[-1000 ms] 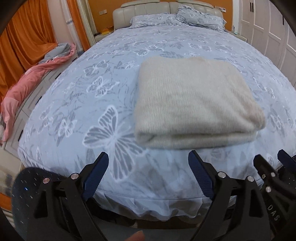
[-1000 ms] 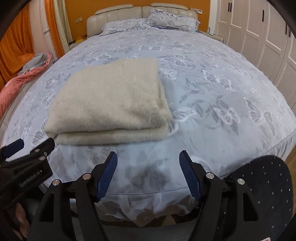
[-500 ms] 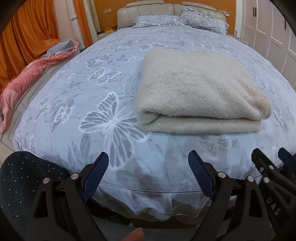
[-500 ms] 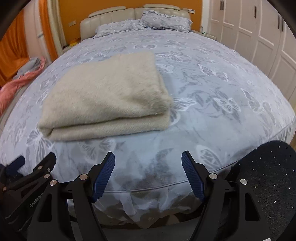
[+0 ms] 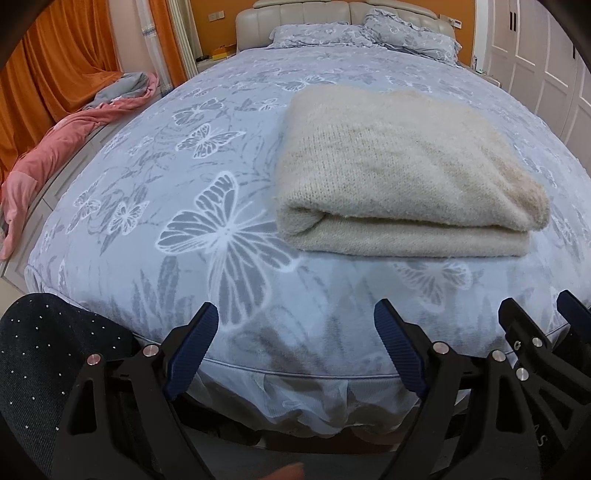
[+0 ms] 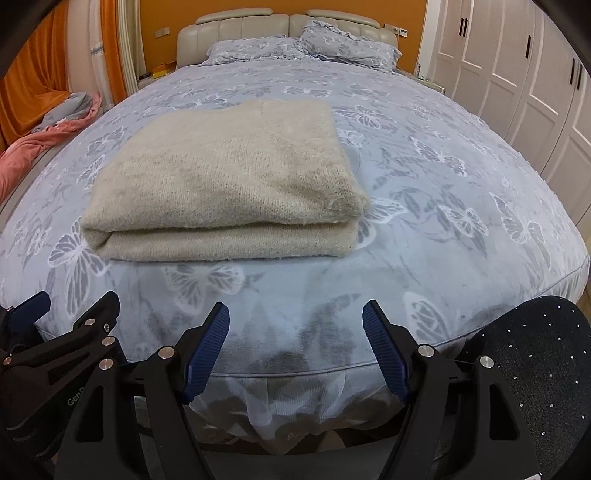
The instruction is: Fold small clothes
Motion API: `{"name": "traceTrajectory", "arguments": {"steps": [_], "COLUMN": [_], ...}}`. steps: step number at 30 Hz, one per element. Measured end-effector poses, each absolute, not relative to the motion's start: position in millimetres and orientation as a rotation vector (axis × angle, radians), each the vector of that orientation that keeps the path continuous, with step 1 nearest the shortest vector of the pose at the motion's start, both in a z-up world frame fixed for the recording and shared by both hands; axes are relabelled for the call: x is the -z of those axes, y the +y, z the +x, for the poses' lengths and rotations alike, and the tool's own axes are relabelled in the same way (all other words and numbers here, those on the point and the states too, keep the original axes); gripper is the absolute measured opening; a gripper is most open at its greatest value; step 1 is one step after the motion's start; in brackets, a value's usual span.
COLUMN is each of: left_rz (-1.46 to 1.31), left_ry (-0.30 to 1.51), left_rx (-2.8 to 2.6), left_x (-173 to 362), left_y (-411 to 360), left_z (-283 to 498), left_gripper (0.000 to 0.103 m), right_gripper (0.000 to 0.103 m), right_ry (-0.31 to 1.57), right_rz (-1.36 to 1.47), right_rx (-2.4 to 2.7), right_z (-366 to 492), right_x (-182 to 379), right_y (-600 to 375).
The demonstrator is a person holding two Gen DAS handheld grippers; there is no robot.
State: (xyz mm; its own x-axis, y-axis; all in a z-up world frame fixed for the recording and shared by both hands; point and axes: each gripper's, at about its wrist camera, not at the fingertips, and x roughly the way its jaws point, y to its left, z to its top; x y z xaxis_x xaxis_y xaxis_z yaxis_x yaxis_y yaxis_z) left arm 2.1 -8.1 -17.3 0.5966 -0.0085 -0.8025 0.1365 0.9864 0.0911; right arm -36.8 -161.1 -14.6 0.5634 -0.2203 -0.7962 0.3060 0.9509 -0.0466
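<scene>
Near the foot of the bed, on the grey-blue butterfly-print cover [image 5: 192,229], lies the cream knitted garment [image 5: 399,173], folded into a thick rectangular stack. Its layered edge faces the cameras; two main layers show, with a rounded fold at the near left corner. Fuzzy knit surface, top flat and smooth. In the right wrist view the garment [image 6: 229,184] sits left of centre; in the left wrist view it sits right of centre.

Left gripper [image 5: 295,347]: jaws spread wide, nothing between the blue ribbed pads, hanging over the foot edge of the bed, apart from the garment. Its pads frame bare cover and the gathered bed skirt below the piping.

Right gripper [image 6: 293,350]: also wide apart and empty, likewise short of the garment, just beside the left one. Each tool shows at the edge of the other's view.

Dark speckled fabric [image 6: 535,369] fills the outer lower corner of each view; cannot tell what it belongs to.

Farther out: two matching pillows [image 6: 347,48] against a beige padded headboard [image 6: 280,22], orange wall behind. Pink and grey bedding [image 5: 74,125] heaped beside the bed on the left, in front of orange curtains [image 5: 55,66]. White panelled wardrobe doors [image 6: 517,74] along the right.
</scene>
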Motion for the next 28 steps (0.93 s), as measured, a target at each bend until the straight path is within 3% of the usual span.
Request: {"name": "traceTrajectory", "arguments": {"steps": [28], "left_rz": [0.153], "left_ry": [0.926], "left_rx": [0.073], "left_x": [20.9], "left_y": [-7.3], "left_z": [2.1], "left_gripper": [0.083], "right_gripper": [0.073], "right_ry": [0.921], "right_rz": [0.089], "right_rx": [0.309], "right_z": [-37.0], "right_x": [14.1], "right_y": [-160.0]}}
